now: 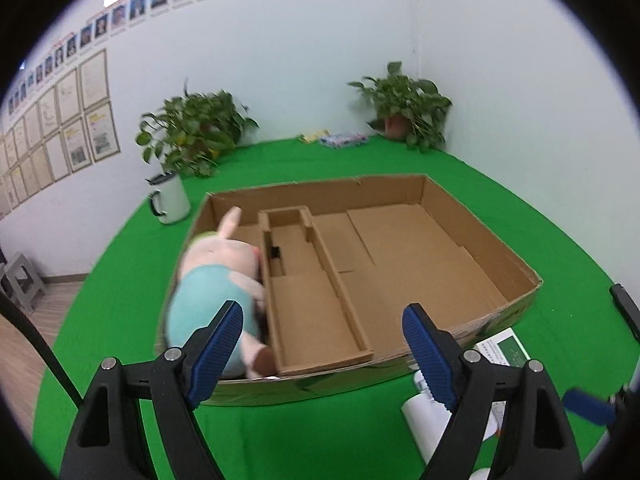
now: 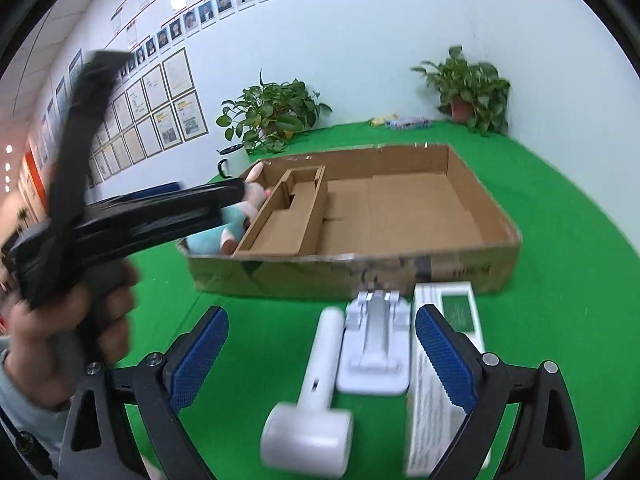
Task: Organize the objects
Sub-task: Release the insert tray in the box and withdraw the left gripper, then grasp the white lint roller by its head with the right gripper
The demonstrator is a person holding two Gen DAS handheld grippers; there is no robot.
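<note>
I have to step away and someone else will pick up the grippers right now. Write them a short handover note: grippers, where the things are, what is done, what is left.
Left gripper: open, empty, above the near edge of the cardboard box.
Right gripper: open, empty, over the white items on the green table, in front of the box.
Done: the plush toy lies in the box's left compartment.
Left: the white handheld device, the white stand and the white-and-green carton lie outside the box; the middle and large right compartments are empty.
The white mug stands beyond the box's far left corner.
</note>
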